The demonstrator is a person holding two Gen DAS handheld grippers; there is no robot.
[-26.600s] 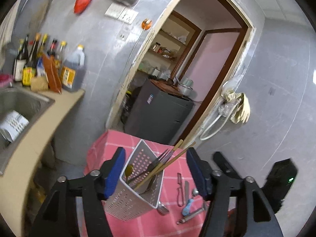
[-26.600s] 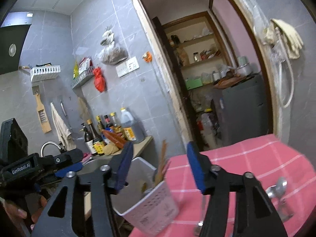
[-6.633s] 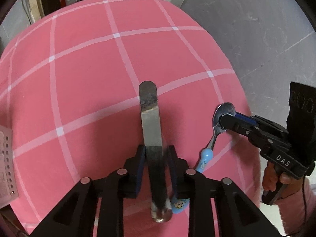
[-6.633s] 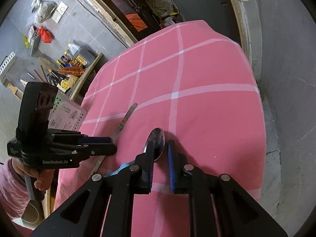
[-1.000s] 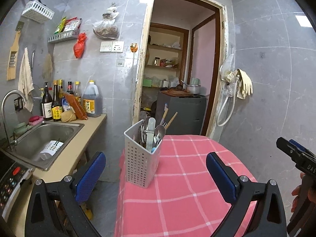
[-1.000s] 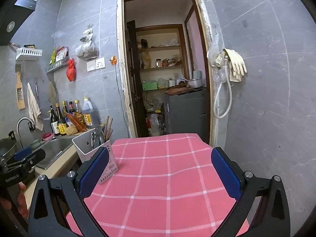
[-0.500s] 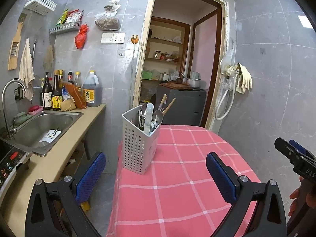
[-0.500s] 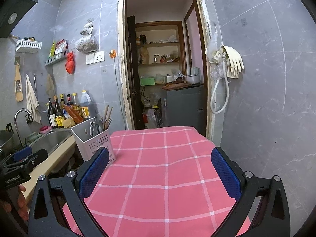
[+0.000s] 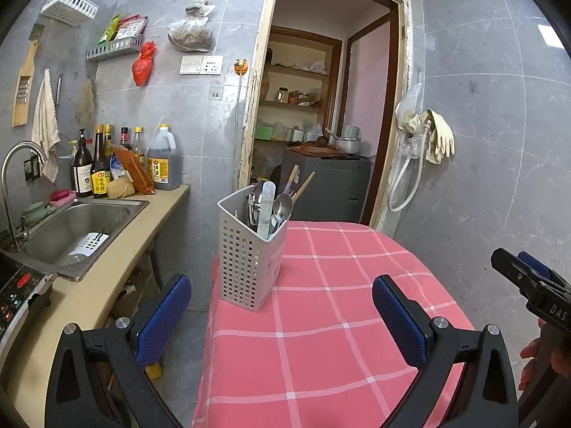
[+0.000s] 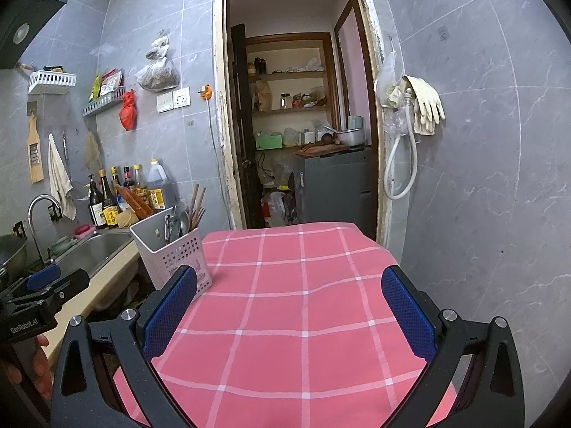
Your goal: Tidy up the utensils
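Note:
A white perforated utensil holder stands at the left edge of the pink checked tablecloth. Spoons, a flat metal utensil and chopsticks stick out of its top. My left gripper is open and empty, held back from the holder, which sits between and beyond its blue pads. My right gripper is also open and empty above the bare cloth. Each gripper shows at the edge of the other's view, held by a hand.
A beige counter with a steel sink and faucet runs along the left. Sauce bottles line its back. A doorway behind the table opens onto shelves and a grey cabinet. Rubber gloves and a hose hang on the right wall.
Both grippers have stayed open and drifted slightly. The holder appears a little closer and more central in the left wrist view. Nothing on the table has moved.

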